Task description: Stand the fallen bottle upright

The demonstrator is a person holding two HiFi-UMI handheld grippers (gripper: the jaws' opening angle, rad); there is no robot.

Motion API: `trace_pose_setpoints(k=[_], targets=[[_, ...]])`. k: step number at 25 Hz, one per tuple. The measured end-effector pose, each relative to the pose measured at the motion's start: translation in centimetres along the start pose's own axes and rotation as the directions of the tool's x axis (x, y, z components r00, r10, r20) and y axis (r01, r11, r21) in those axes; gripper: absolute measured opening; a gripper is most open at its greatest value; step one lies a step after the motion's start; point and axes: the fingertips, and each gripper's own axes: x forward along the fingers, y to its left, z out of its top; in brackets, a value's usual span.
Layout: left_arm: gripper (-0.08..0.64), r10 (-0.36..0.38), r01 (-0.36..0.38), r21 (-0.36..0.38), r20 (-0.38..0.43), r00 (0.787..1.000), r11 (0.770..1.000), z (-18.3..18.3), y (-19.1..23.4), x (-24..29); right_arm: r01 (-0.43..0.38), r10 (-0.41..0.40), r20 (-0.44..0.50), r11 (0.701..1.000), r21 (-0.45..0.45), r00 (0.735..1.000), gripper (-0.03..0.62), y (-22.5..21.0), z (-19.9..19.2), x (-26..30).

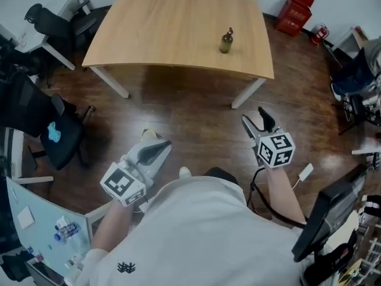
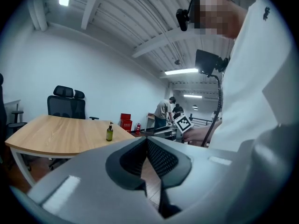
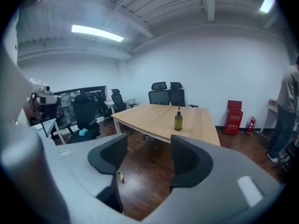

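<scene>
A small olive-green bottle [image 1: 226, 41] stands upright on the right part of the light wooden table [image 1: 161, 34], well away from both grippers. It also shows in the left gripper view [image 2: 109, 132] and the right gripper view [image 3: 178, 119]. My left gripper [image 1: 156, 151] hangs over the dark floor near my body, its jaws together at the tips [image 2: 145, 141] with nothing between them. My right gripper [image 1: 255, 117] is over the floor short of the table's right leg. Its jaws [image 3: 148, 146] stand wide apart and empty.
Dark wood floor lies between me and the table. A black office chair [image 1: 62, 133] stands at the left, a red crate [image 1: 294, 11] and a fire extinguisher [image 1: 319, 33] at the back right, a monitor [image 1: 333, 213] at my right. Two people [image 2: 164, 110] stand far off.
</scene>
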Motion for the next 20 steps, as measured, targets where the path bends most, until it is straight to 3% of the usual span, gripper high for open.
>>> trace_pose_setpoints(k=[8,13,20], targets=[[0.0,-0.073,0.073,0.002,-0.004,0.997,0.997,-0.6,-5.4,3.6,-0.051,0.051,0.042,0.999,-0.012,0.998,0.293,4.7,-0.9,-10.6],[0.0,-0.145,0.145,0.042,-0.004,0.989,0.989,0.0,-11.8,5.5,-0.035,0.035,0.053,0.999,-0.005,0.998,0.293,6.2,-3.5,-17.3],[0.0,-0.131,0.131,0.016,-0.007,0.991,0.991,-1.9,-19.9,5.0,-0.094,0.098,0.086,0.994,-0.054,0.991,0.291,7.4,-5.0,-23.1]])
